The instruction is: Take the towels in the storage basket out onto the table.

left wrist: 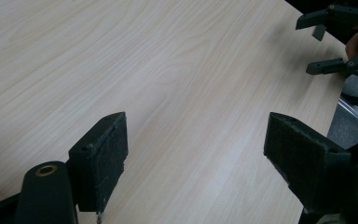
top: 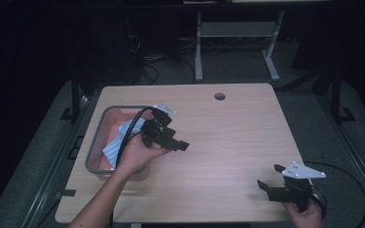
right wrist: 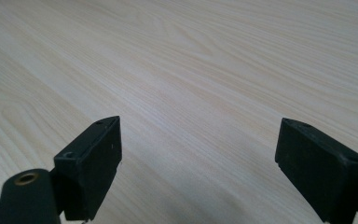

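My left gripper (top: pixel 177 137) is held in a hand at the right rim of a grey-rimmed pink bin (top: pixel 94 140), pointing right over the wooden table (top: pixel 233 137). In the left gripper view its jaws (left wrist: pixel 198 126) stand wide apart with nothing between them, only bare wood. My right gripper (top: pixel 270 175) sits near the table's front right corner, pointing left, and is open and empty (right wrist: pixel 200 126). It also appears far off in the left gripper view (left wrist: pixel 314 46). A light blue and white cloth (top: pixel 116 142) lies in the bin.
A round cable hole (top: pixel 219 96) is near the table's back edge. A white desk frame (top: pixel 237 38) stands on the dark floor beyond the table. Cables trail from both grippers.
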The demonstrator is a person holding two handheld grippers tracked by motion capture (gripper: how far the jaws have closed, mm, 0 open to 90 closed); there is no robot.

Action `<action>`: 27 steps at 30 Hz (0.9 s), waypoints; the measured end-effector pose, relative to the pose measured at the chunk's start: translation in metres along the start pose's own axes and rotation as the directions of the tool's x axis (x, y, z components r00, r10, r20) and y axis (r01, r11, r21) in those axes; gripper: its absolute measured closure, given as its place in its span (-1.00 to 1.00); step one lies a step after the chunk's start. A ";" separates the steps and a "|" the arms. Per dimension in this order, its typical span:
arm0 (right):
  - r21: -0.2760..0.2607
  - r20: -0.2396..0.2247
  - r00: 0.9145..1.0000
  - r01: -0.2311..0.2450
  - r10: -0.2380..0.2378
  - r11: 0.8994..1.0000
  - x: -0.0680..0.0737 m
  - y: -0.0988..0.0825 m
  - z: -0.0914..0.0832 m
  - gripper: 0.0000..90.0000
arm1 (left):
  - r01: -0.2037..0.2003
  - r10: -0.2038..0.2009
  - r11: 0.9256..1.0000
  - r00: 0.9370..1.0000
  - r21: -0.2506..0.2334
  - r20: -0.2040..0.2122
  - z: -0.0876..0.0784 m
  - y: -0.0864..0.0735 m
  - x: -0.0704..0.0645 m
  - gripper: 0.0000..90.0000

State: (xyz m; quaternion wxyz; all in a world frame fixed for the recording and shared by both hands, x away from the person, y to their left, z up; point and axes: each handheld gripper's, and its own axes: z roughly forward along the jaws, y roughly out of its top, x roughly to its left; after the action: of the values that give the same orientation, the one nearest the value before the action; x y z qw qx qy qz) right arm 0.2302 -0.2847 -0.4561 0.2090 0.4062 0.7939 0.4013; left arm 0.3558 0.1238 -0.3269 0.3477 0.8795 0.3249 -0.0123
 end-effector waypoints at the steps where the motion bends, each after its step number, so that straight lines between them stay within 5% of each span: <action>1: 0.000 0.001 1.000 0.001 -0.001 1.000 0.000 0.000 0.000 -0.69 | -0.004 0.004 1.000 1.000 0.005 -0.001 -0.002 -0.001 0.003 -0.52; 27: 0.004 0.001 1.000 -0.004 0.004 1.000 0.002 0.000 0.000 -0.69 | 0.116 -0.119 0.992 0.991 -0.059 -0.056 -0.045 -0.033 0.047 -0.51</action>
State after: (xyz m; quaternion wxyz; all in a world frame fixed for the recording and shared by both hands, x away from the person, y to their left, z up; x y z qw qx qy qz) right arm 0.2297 -0.2830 -0.4561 0.2078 0.4082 0.7938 0.4001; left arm 0.3647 0.1961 -0.3239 0.3607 0.8489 0.3864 0.0024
